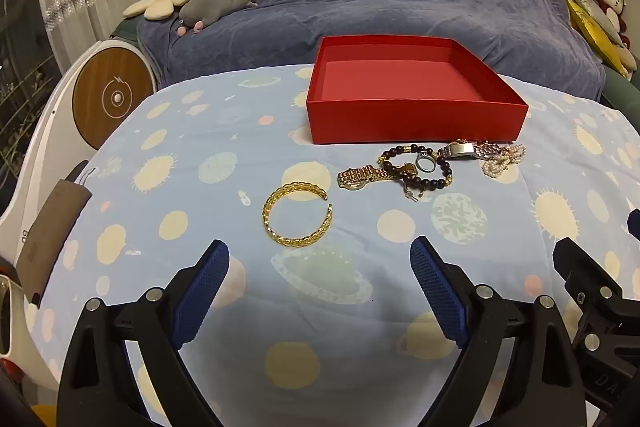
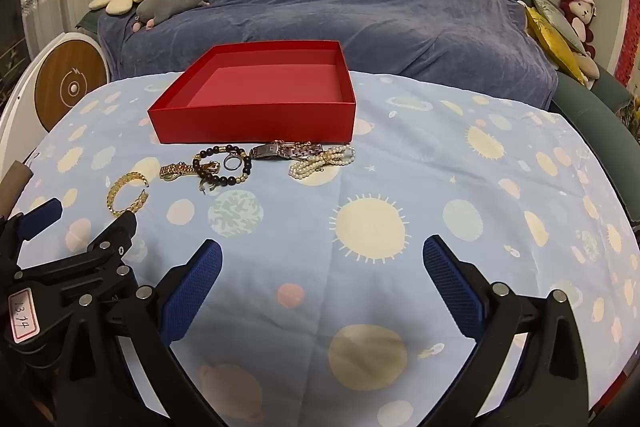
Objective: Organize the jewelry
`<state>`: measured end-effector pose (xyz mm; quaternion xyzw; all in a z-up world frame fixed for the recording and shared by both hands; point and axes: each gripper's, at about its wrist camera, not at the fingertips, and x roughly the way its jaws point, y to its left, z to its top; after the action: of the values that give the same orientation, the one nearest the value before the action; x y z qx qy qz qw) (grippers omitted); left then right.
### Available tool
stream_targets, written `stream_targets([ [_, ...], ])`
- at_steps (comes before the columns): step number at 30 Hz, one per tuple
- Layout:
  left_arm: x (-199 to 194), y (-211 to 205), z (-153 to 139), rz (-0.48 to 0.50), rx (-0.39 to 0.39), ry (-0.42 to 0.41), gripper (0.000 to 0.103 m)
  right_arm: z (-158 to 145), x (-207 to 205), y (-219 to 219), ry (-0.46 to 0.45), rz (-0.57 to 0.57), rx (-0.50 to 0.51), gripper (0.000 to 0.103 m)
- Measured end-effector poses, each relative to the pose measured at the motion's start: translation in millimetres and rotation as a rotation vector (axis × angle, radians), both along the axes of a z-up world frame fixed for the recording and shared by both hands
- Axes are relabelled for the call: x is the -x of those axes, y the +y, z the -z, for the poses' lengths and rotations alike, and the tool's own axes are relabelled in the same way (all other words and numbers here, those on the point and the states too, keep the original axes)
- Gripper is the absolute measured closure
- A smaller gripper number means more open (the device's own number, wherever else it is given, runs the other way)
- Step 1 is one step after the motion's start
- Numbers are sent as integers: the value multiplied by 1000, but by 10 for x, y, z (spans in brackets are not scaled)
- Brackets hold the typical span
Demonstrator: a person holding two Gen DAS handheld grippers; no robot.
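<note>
Both the left gripper [image 1: 320, 263] and the right gripper [image 2: 322, 263] hover with fingers wide apart and hold nothing. The gold bangle [image 1: 297, 213] lies alone on the worktop [image 1: 200, 267], near the empty red box [image 1: 416, 121]. It looks stiff, light and slippery; I would pinch across its band. The pearl strand [image 2: 320, 161] is limp, so take its bunched middle.

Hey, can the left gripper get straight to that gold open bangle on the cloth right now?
Probably yes. The left gripper is open and empty, and the gold bangle lies alone just ahead of it, apart from the jewelry pile, with only bare cloth between.
</note>
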<state>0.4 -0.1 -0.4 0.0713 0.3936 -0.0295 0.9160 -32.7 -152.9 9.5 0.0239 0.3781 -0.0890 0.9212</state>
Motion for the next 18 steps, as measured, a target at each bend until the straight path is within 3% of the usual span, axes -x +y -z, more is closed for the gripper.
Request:
stream_targets([
  [18,3,1,-2,1,4,-6,14,1,-5,3,5,0,3,5],
])
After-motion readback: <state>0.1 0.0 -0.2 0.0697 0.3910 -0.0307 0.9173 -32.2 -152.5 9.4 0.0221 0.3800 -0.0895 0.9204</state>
